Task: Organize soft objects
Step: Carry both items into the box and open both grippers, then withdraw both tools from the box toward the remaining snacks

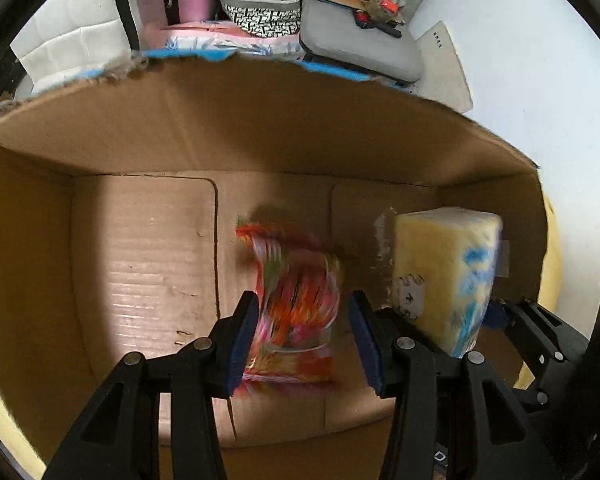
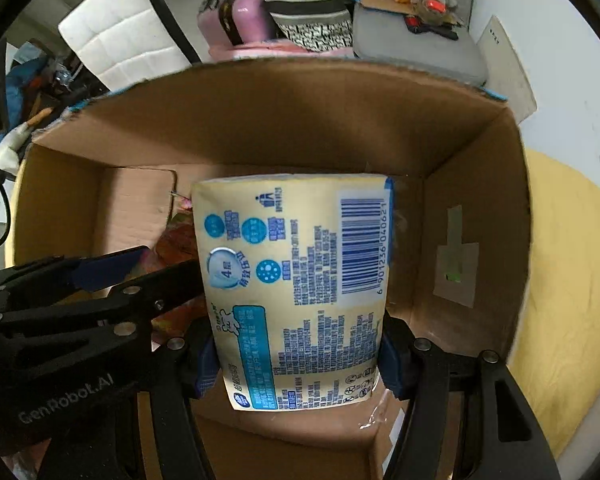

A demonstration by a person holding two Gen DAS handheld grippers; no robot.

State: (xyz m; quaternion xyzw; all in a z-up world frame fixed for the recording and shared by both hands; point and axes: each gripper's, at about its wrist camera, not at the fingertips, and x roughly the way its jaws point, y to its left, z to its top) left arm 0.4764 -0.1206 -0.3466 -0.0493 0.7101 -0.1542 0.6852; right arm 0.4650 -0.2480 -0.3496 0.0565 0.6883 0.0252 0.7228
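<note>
A large cardboard box lies open below both grippers. My left gripper is open inside it, its blue-padded fingers apart on either side of a blurred, colourful red and pink soft packet that hangs free between them. My right gripper is shut on a pale yellow tissue pack with blue print and a barcode, held inside the box at its right end. The tissue pack also shows in the left wrist view. The left gripper shows at the left of the right wrist view.
The box's far wall rises behind the objects; its right wall bears a taped patch. A yellow cloth lies to the right of the box. Beyond it are a pink suitcase, a patterned bag and a grey cushion.
</note>
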